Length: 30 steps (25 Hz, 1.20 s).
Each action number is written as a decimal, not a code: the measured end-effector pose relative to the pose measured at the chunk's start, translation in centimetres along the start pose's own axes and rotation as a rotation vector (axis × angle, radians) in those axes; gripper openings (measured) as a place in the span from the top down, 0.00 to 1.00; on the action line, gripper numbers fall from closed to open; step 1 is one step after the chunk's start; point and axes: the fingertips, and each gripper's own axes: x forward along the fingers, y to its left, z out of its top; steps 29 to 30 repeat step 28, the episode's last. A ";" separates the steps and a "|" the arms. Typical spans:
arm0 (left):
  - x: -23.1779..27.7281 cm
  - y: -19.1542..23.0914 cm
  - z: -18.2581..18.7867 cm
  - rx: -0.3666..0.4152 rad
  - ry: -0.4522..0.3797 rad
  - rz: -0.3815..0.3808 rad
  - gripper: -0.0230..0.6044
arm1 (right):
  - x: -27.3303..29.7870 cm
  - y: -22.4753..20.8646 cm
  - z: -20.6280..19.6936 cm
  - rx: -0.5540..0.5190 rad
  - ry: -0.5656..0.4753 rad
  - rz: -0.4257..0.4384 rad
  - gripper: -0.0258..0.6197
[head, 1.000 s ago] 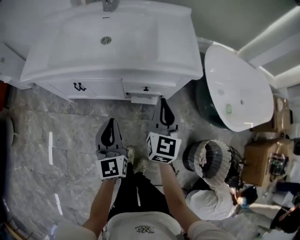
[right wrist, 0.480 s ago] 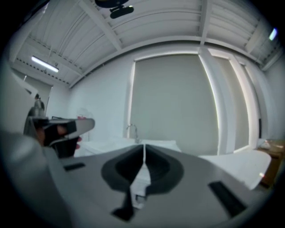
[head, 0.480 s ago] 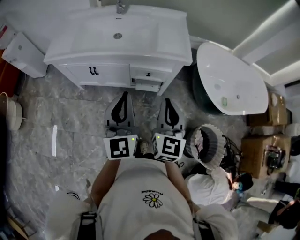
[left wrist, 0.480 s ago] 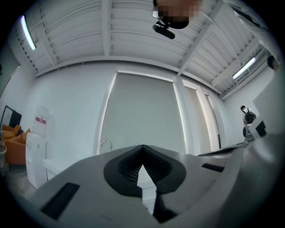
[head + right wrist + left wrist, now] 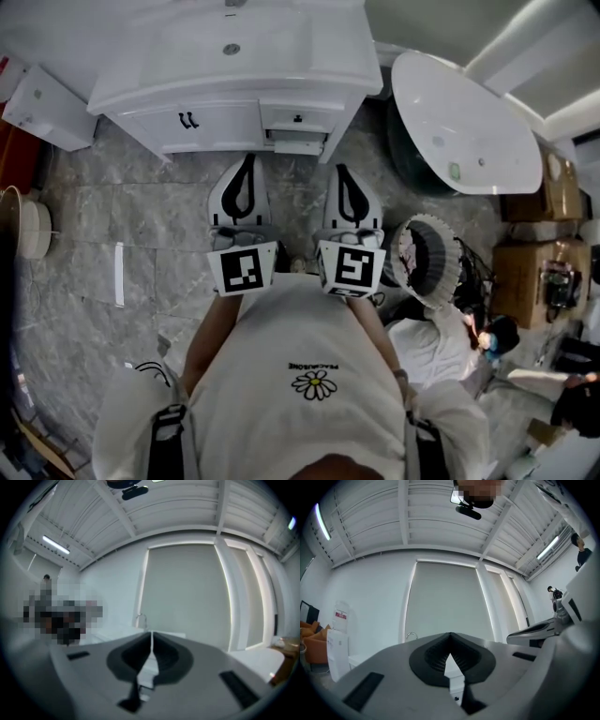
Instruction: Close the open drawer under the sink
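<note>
The white sink cabinet [image 5: 216,127] stands at the top of the head view. Its upper drawer [image 5: 297,118] has a dark knob. The lower drawer [image 5: 298,146] juts a little out of the cabinet front. My left gripper [image 5: 249,157] and right gripper [image 5: 341,169] hang side by side in front of the cabinet, held level and apart from it. Both are shut and hold nothing. In the left gripper view the left gripper's [image 5: 450,634] tips meet, with the faucet [image 5: 411,634] beyond. The right gripper's [image 5: 151,633] tips also meet in its own view.
A white bathtub [image 5: 464,122] stands right of the cabinet, with a woven basket [image 5: 427,262] in front of it. A white box [image 5: 47,108] sits at the far left. Cardboard boxes [image 5: 525,272] and a crouching person [image 5: 441,352] are at the right. Grey marble floor [image 5: 122,216] lies to the left.
The cabinet now looks smaller and farther off. Both grippers have risen and drawn back toward my body, coming level side by side. The right gripper has left the lower drawer.
</note>
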 end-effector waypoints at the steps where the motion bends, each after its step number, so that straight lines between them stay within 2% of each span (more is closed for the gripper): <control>1: -0.1 0.0 0.0 -0.003 0.004 0.000 0.94 | -0.1 0.0 0.0 0.004 0.000 -0.002 0.91; 17: -1.2 0.7 -0.7 -0.022 0.013 0.039 0.94 | -1.1 0.5 -0.2 -0.009 -0.005 0.009 0.91; 30: -1.3 -0.1 -0.5 -0.026 0.008 0.033 0.94 | -1.4 -0.2 -0.4 0.011 -0.005 0.003 0.91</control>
